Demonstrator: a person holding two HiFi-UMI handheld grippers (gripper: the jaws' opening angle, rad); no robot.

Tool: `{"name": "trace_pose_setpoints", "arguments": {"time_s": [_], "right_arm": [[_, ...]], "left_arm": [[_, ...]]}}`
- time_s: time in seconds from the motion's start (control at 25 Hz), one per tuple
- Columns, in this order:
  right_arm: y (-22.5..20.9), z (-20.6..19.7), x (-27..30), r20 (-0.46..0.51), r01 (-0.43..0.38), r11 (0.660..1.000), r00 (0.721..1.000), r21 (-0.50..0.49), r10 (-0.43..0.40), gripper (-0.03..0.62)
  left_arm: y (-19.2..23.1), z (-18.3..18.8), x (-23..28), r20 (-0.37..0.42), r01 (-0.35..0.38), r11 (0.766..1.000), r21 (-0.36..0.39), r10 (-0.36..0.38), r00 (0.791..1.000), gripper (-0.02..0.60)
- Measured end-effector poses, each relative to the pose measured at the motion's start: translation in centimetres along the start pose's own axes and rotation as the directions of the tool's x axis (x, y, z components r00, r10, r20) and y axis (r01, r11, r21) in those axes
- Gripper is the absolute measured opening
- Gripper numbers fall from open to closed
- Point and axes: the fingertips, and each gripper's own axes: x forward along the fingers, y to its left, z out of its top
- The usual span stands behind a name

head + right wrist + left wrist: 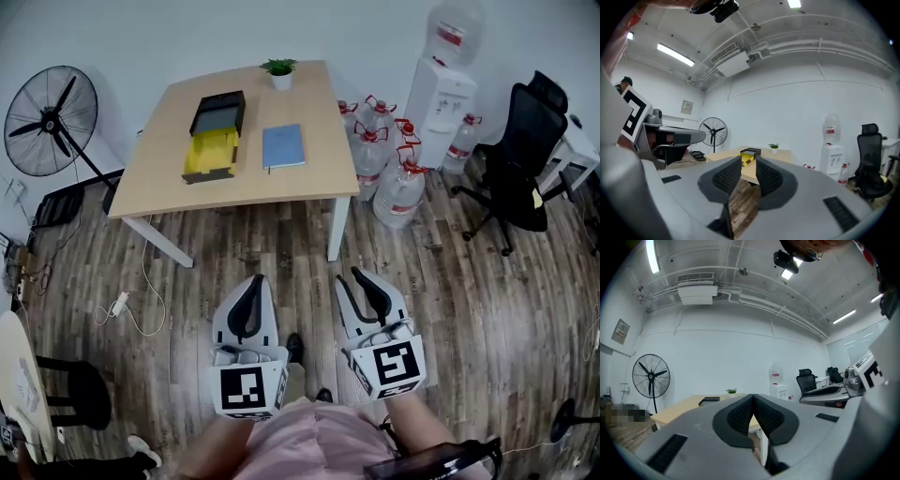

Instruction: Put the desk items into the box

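Well back from desk: left gripper jaws together, right gripper jaws slightly apart, both empty. Far on desk: yellow-black box, blue notebook, potted plant.

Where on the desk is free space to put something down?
Bare: the desk left of the box, its near edge, and the strip right of the notebook. Crowded: the far edge near the plant, and the narrow gap between box and notebook.

Left tool, jaws together, faces the desk.
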Motion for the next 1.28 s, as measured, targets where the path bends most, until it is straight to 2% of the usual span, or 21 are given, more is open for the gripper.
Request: {"name": "trace_pose_setpoints", "arguments": {"time_s": [0.4,0.64,0.92,1.28], "right_arm": [[-3.9,2.1,12.6,0.006,0.061,0.998,0.998,-0.018,-0.061,0.101],[-4.8,4.2,17.8,0.037,0.084,0.996,0.996,-0.032,-0.083,0.101],[-6.2,4.1,20.4,0.031,0.107,0.994,0.994,-0.018,-0.106,0.097],[-9.9,0.8,24.3,-0.049,0.108,0.994,0.993,0.028,-0.107,0.094]], "left_arm": [[7.3,0.3,11.1,0.027,0.013,1.0,0.0,-0.013,1.0,0.009],[10.4,1.4,15.6,0.065,0.032,0.999,0.028,-0.034,0.997,0.01],[10.8,0.5,19.0,0.024,0.062,0.998,0.019,-0.063,0.998,0.01],[10.5,-3.0,24.6,-0.065,0.084,0.996,0.014,-0.083,0.994,0.011]]}}
